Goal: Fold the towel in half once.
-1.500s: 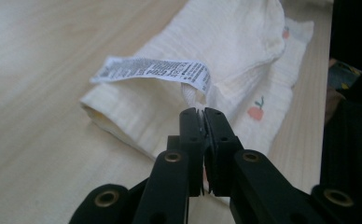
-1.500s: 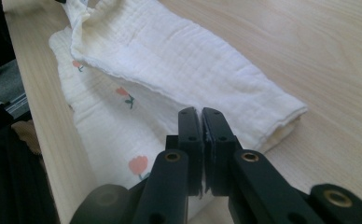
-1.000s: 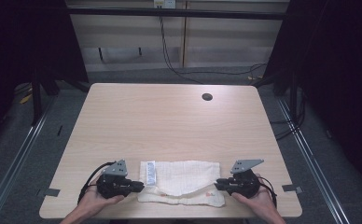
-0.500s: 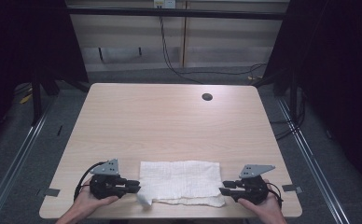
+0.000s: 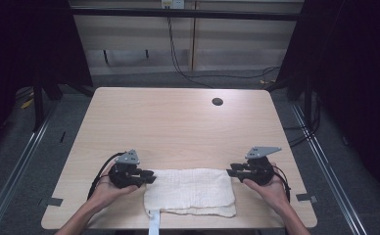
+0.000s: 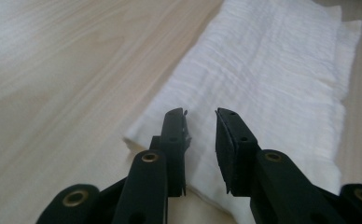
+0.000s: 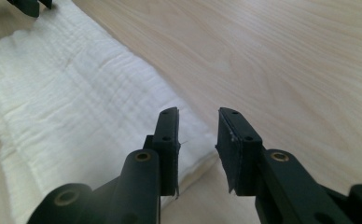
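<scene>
- While folded flat at the table's [image 5: 178, 122] near edge, cloth [image 5: 190, 188] looked soft, light, limp; best pinched at end corners.
- Left gripper [image 6: 201, 122] spread, just opening, nothing between jaws, low over left end.
- Right gripper [image 7: 197, 122] parted, just narrowing, empty, level beside right end.

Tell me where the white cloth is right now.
In the high view the white cloth lies folded on the table's near edge, between the left gripper and right gripper.
</scene>
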`<state>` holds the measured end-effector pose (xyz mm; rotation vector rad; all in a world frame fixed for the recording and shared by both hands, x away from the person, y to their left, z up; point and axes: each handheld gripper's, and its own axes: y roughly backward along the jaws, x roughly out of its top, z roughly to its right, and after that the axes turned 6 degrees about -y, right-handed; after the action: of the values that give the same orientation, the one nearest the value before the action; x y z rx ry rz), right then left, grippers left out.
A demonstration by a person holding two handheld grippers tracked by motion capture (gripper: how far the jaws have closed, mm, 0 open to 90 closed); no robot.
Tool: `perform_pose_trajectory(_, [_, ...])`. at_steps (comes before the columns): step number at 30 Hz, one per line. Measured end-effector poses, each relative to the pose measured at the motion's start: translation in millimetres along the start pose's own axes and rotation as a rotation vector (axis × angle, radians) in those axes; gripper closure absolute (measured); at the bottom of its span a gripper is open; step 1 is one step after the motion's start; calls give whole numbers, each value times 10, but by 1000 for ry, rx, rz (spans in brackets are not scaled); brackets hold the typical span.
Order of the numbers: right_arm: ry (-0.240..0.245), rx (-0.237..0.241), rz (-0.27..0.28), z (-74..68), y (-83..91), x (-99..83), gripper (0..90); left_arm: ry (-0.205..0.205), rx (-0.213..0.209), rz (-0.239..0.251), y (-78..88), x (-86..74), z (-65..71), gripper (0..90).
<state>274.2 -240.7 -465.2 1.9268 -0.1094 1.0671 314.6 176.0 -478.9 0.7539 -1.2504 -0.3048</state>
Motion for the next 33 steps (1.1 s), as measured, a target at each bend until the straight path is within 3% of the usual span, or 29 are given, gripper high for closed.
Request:
perform_pose_trajectory(4, [-8,6,-22,34,-161,29,641,9,20,25,-9,56,-56,693])
perform_pose_trajectory(9, [-15,7,-53,40,-234,-30,564,43,44,19,-6,-27,-142,622])
perform_pose_trajectory(13, [-11,-3,-72,33,-270,-81,570,72,44,-1,-87,-66,-195,523])
perform_pose_trajectory(17, [-10,-9,-96,49,-298,-123,638,53,39,-43,-168,-65,-165,507])
perform_pose_trajectory(24, [-20,-29,-96,86,-298,-121,833,47,33,-47,-214,-45,-156,604])
perform_pose_trajectory(28, [-43,-35,-95,156,-264,-116,857,33,14,-41,-273,-14,-164,760])
perform_pose_trajectory(33, [-67,-44,-85,235,-202,-132,858,32,18,-42,-365,74,-152,826])
